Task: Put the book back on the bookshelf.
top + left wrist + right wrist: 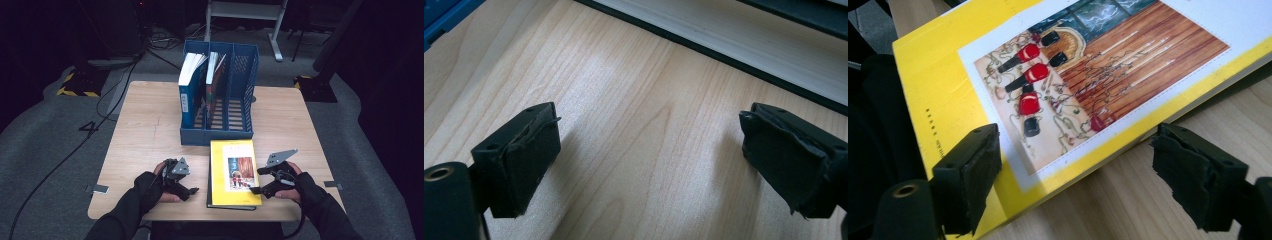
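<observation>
Where glossy yellow book (233, 172) lies: pale woodgrain table (150, 130).

Two books stacked at the near edge of a bench, a file rack behind them, one gripper on each side.

A yellow paperback book (232, 172) lies flat on top of a dark hardcover book (209, 192), both on the pale wooden bench (150, 130) near its front edge, about the middle. Directly behind them, toward the far side, stands a blue plastic three-slot file rack (220, 92); its left slot holds an upright blue-spined book (189, 90), its middle slot an upright red-covered book (214, 82). The left gripper (192, 191) sits just left of the stack, over bare bench. The right gripper (256, 190) sits at the stack's right edge, one of its fingers (970, 175) over the top book's cover.
</observation>
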